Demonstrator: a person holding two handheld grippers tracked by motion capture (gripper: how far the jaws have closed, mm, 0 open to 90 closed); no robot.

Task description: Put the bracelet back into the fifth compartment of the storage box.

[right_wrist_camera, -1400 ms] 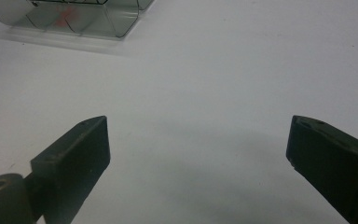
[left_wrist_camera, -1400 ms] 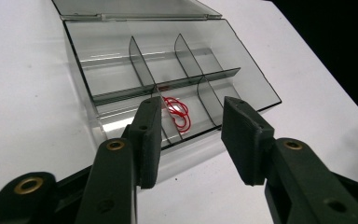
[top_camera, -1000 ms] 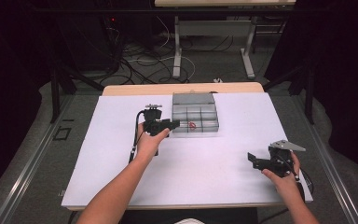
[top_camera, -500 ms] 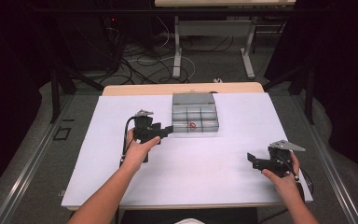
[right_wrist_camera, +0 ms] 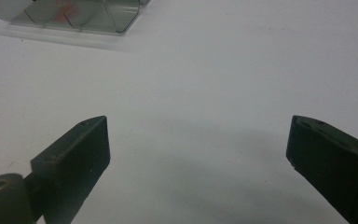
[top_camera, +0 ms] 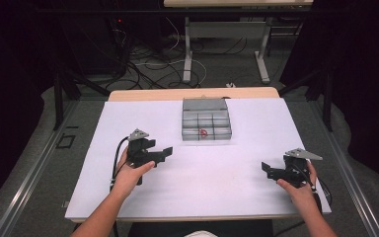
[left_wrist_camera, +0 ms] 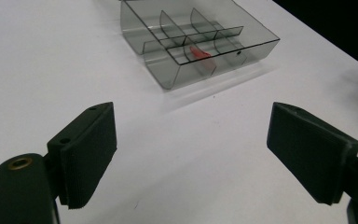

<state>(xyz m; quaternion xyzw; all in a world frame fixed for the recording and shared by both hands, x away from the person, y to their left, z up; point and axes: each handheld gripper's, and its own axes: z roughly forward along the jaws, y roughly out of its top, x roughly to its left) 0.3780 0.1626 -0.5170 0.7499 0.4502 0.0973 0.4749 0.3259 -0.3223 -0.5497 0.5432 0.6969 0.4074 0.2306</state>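
While both tools sit low over the white tabletop (top_camera: 246, 168), nothing lies between them and the clear smoky-grey plastic divider box (top_camera: 206, 120) at the far centre. Box is rectangular, thin-walled, split into small compartments; one small red item (top_camera: 203, 132) sits in a near-row middle compartment, shape too small to tell.

Left tool (top_camera: 162, 154): released, jaws wide apart, empty, pointing right toward the box, well short of it. In the left gripper view the box (left_wrist_camera: 198, 39) is ahead and right of centre, red item (left_wrist_camera: 200, 53) visible through the wall. Pads (left_wrist_camera: 91, 151) are black, ribbed rubber.

Right tool (top_camera: 268, 170): released, jaws spread, empty, near the right front edge, pointing left. Right gripper view catches the box's corner (right_wrist_camera: 74, 14) top left.

Versus a second ago: left tool has pulled back from beside the box toward the person and leftward. Right tool unchanged. Box and red item unchanged.

Surroundings: wooden strip (top_camera: 192, 94) behind the white sheet, cables (top_camera: 148, 64) and desk legs (top_camera: 189, 49) on the floor beyond.
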